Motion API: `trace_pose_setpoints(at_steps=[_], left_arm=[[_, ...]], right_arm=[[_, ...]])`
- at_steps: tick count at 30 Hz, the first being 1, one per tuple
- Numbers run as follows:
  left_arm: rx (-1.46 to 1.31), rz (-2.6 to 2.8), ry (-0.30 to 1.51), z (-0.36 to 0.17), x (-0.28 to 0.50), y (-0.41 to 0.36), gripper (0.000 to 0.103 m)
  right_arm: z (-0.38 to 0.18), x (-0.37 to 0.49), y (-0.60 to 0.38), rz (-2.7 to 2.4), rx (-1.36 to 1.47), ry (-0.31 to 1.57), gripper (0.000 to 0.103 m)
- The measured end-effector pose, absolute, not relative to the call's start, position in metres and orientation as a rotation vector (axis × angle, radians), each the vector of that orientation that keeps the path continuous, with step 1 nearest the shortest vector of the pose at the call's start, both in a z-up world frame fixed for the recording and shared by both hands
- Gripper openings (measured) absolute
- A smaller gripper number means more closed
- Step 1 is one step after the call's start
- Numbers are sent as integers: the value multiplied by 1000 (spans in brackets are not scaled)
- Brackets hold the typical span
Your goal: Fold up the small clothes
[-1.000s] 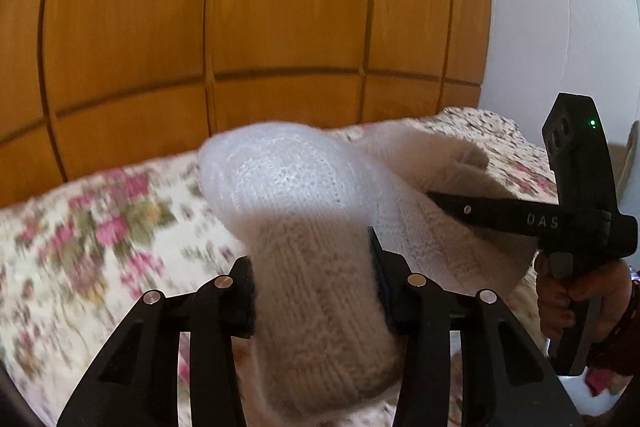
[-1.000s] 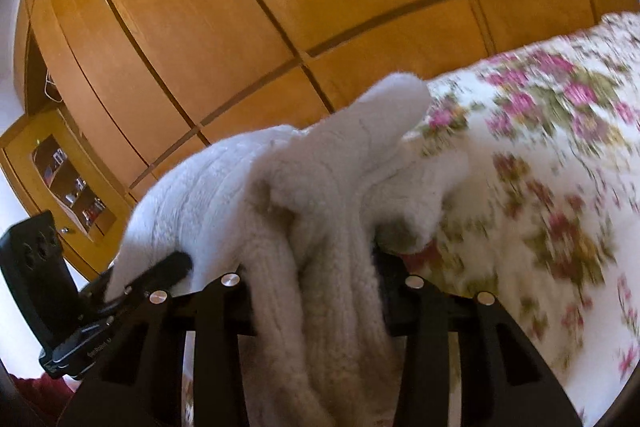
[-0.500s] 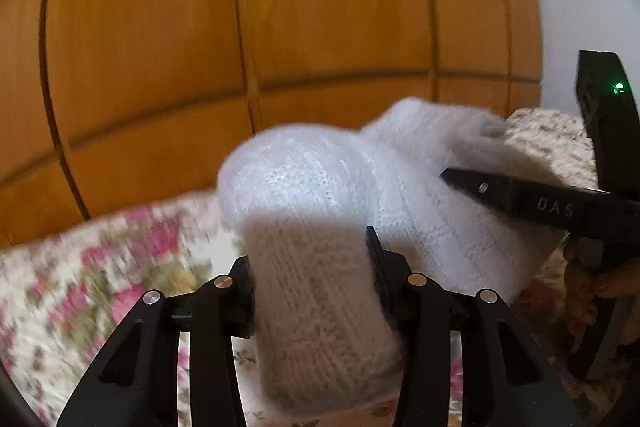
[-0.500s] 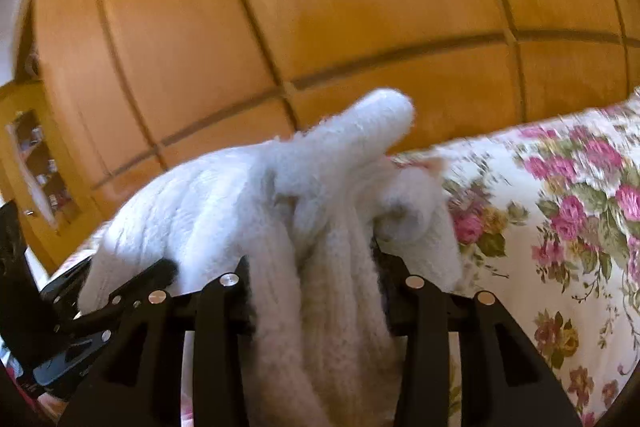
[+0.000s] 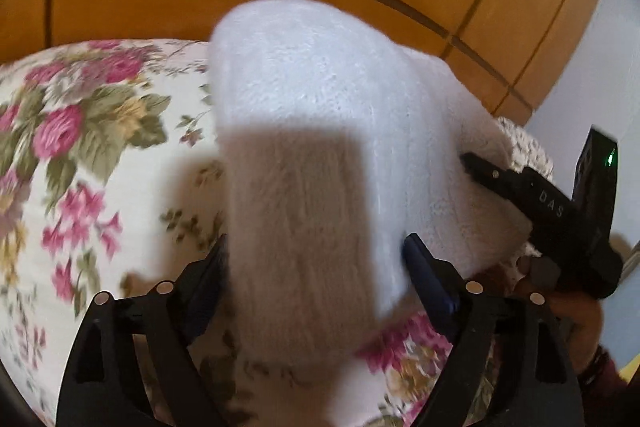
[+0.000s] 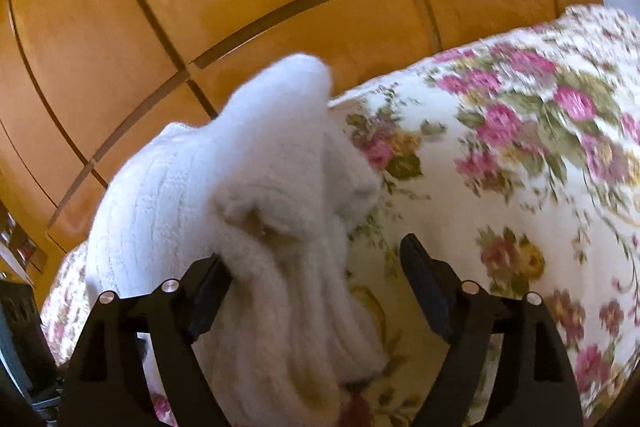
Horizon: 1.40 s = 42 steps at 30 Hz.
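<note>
Now the left gripper [image 5: 316, 267] is opening, its pads parting from the white knitted garment [image 5: 320, 115] that lies bunched on the floral bedspread [image 5: 80, 147]. Further right along that garment, the right gripper [image 6: 316, 267] is opening too. One fold looks laid down; flattening seemingly remains.

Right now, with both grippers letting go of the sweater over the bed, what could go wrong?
1. The left gripper is opening with the white sweater between its fingers; the fuzzy knit may snag on a pad when it pulls away.
2. The right gripper is opening too, and the bunched sweater leans on only one finger, so the fold may slump unevenly onto the floral bedspread.
</note>
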<state>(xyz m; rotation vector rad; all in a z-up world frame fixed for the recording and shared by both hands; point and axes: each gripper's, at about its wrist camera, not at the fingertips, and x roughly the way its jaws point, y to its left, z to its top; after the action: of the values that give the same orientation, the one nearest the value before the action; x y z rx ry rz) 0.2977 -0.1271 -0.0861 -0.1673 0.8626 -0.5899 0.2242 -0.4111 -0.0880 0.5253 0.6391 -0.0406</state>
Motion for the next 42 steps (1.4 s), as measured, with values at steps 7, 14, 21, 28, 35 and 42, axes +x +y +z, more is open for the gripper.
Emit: trace_pose_setpoints(at_steps=[7,14,21,28,35,42], left_arm=[[-138,-386,739,-67,257,-109,98],[-71,-203,623,-50,218,-98,99],[44,-142,551,-34,181,-101,99],[122,-50,468,-9,149,-103,99],[94,-88,490,0,137,-99,99],[70,-99,500,7,134,-95,99]], right_arm=[[-81,174,-408,-61,549,550,84],[-64,132,-374,-71,375,508,99],[-43,95,-327,-100,178,463,101],[-28,75,-315,-121,159,471,101],[-16,58,-317,-134,153,458,101],[-4,54,-317,-139,147,435,101]])
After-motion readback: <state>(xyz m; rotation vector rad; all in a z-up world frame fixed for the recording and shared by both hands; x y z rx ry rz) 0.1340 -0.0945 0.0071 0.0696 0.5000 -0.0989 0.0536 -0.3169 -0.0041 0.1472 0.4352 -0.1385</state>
